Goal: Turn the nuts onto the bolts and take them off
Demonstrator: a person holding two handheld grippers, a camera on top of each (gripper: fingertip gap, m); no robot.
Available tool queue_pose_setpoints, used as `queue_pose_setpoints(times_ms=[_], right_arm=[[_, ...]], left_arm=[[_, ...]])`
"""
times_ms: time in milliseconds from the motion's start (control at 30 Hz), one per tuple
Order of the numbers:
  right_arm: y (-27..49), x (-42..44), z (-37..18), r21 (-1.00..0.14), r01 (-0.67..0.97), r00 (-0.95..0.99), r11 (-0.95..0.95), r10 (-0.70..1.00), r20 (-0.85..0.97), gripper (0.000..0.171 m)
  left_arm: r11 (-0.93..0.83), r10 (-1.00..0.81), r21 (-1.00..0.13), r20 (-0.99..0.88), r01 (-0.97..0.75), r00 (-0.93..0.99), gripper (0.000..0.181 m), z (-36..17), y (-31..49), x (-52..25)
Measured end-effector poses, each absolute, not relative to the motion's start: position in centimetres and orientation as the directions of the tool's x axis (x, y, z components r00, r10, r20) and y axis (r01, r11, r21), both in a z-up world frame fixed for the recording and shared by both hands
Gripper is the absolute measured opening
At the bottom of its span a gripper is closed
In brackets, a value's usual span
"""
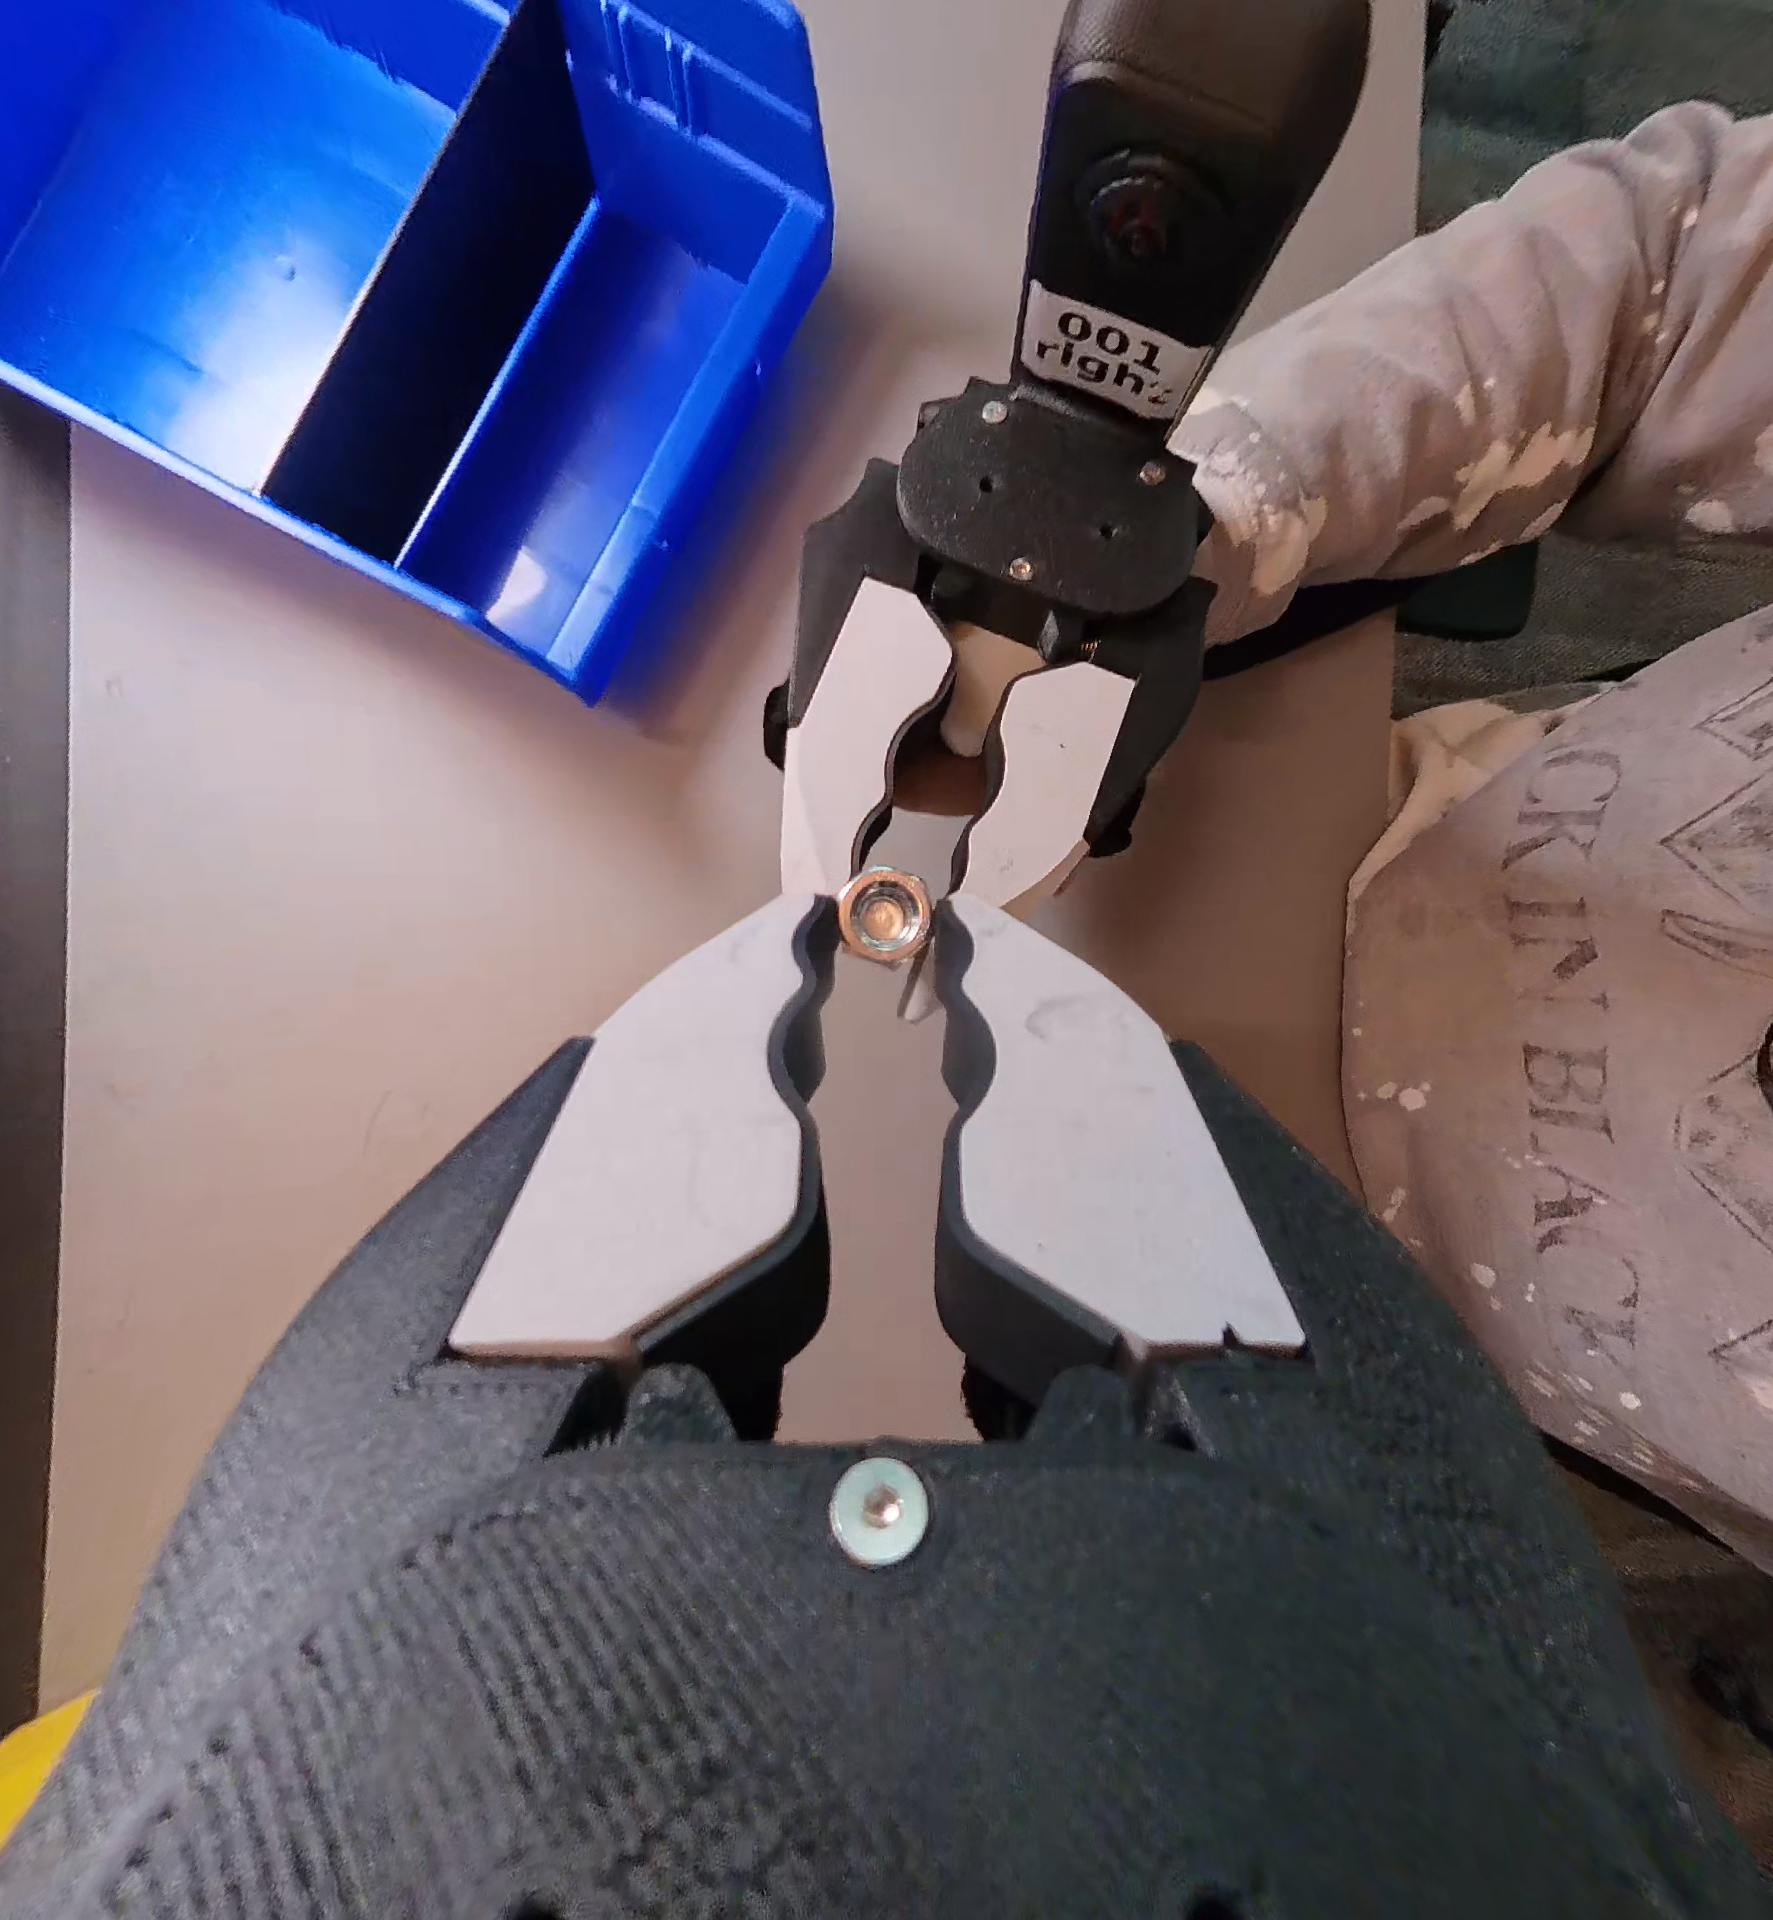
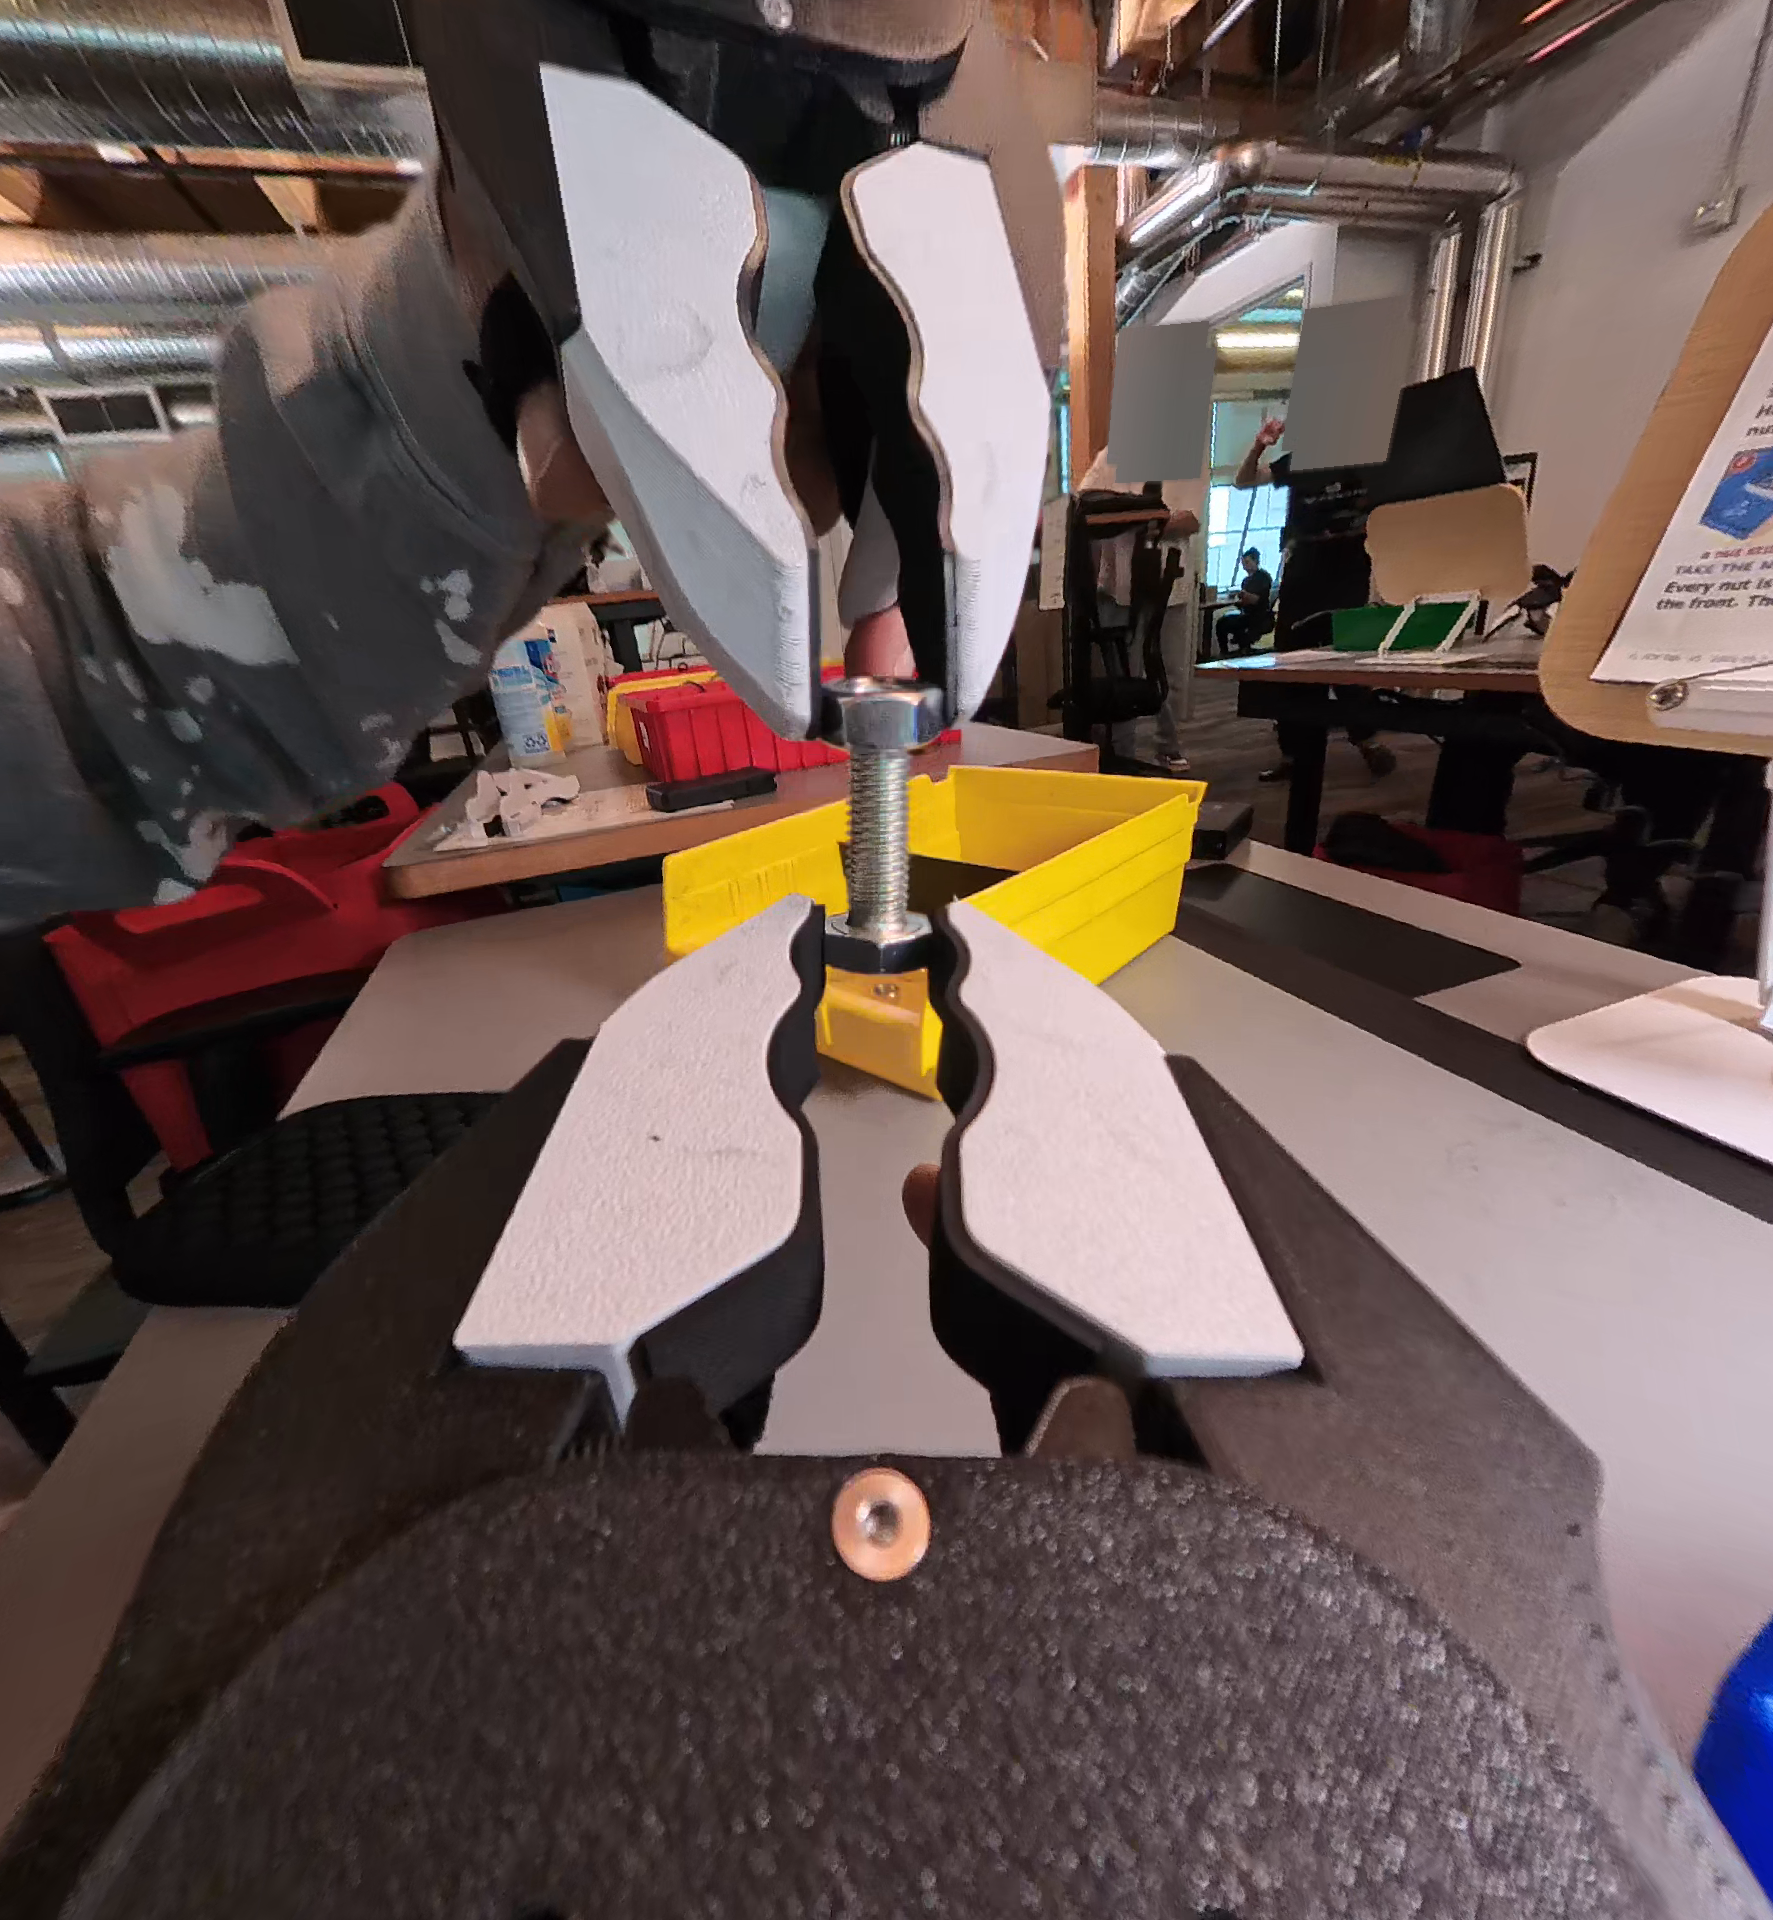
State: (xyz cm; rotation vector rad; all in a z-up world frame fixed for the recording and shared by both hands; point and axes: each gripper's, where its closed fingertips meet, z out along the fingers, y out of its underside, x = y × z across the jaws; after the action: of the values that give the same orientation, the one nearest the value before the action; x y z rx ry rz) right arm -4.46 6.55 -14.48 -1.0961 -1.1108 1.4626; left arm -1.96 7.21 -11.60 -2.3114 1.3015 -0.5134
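A silver bolt (image 2: 877,831) stands upright in the air above the table. My left gripper (image 1: 882,925) comes down from above and is shut on the bolt's hex head (image 1: 882,920); this shows in the right wrist view too (image 2: 882,712). My right gripper (image 2: 877,940) is level and is shut on a silver nut (image 2: 877,943) at the lower end of the thread. In the left wrist view the right gripper (image 1: 911,852) reaches in from the far side, just under the head. The nut is hidden there.
A blue divided bin (image 1: 238,260) sits at the far left on the grey table (image 1: 342,935). A yellow bin (image 2: 1048,862) stands behind the bolt. A sheet on a wooden stand (image 2: 1744,468) is at the right. The person's sleeve (image 1: 1484,364) is close. The grippers are tip to tip, or close to it.
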Motion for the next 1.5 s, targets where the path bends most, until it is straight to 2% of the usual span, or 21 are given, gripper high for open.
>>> queue_pose_setpoints(times_ms=[167, 533, 667, 933, 1200, 1367, 1500], right_arm=[[6.4, -4.1, -13.6, -0.974, -0.195, -0.136, -0.118, 0.986, -0.093, 0.019], [6.1, -4.2, -13.4, -0.978, -0.192, -0.129, -0.087, 0.990, -0.063, 0.018], [6.4, -4.0, -13.2, -0.975, -0.202, -0.124, -0.089, 0.990, -0.065, 0.018], [6.7, -3.7, -12.7, -0.972, -0.219, -0.113, -0.090, 0.991, -0.066, 0.019], [6.1, -3.3, -11.8, -0.959, -0.267, -0.152, -0.100, 0.986, -0.061, 0.018], [6.5, -3.5, -11.9, -0.962, -0.257, -0.133, -0.095, 0.989, -0.062, 0.019], [6.5, -3.6, -11.9, -0.962, -0.258, -0.128, -0.089, 0.990, -0.058, 0.019]], left_arm=[[-0.436, -0.874, -0.614, 0.113, -0.658, 0.473, 0.019, -10.8, 7.1, -1.6], [-0.404, -0.889, -0.635, 0.102, -0.659, 0.447, 0.019, -10.6, 6.7, -1.7], [-0.372, -0.897, -0.667, 0.079, -0.645, 0.435, 0.026, -10.2, 6.9, -1.7], [-0.331, -0.894, -0.768, 0.069, -0.548, 0.443, 0.028, -9.6, 7.1, -1.7], [-0.317, -0.850, -0.820, 0.022, -0.477, 0.527, 0.017, -9.3, 8.2, -3.4], [-0.309, -0.873, -0.868, 0.097, -0.389, 0.478, 0.027, -8.9, 7.4, -2.5], [-0.282, -0.876, -0.887, 0.082, -0.366, 0.475, 0.028, -9.4, 7.4, -1.7]])
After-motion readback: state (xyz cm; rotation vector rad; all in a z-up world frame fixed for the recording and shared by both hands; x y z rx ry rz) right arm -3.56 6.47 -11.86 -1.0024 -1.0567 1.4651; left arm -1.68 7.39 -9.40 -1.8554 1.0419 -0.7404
